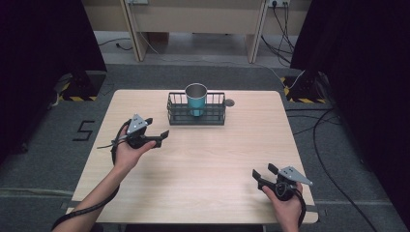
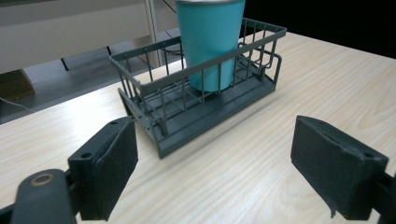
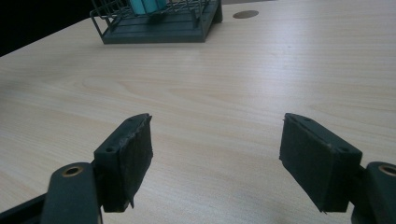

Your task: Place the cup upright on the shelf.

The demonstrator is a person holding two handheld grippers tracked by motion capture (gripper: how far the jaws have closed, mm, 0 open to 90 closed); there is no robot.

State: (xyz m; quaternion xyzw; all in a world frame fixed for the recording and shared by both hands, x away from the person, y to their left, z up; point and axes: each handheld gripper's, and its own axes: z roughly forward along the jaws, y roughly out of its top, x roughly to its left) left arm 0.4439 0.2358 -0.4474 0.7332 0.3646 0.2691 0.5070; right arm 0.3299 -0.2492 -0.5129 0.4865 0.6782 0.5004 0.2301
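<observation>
Teal metal cup [image 1: 196, 99], smooth, tapered, silver rim, stands upright inside dark grey wire basket [image 1: 175, 107], which is rectangular with thin rod walls and a slatted floor. Basket sits at far middle of table [image 1: 217, 154], a pale wood-grain top, matte. Small round dark disc [image 1: 229, 102] on the table just right of basket.

Left gripper [image 1: 157, 129] held above table near left of basket, jaws spread apart, holding nothing; flat black padded faces, rough edges. In the left gripper view cup [image 2: 210, 42] and basket [image 2: 205, 107] lie ahead between the jaws, not touched.

Right gripper [image 1: 263, 172] at near right corner, well apart from basket, jaws also spread, nothing between them. Grey three-cornered plate on top of each.
</observation>
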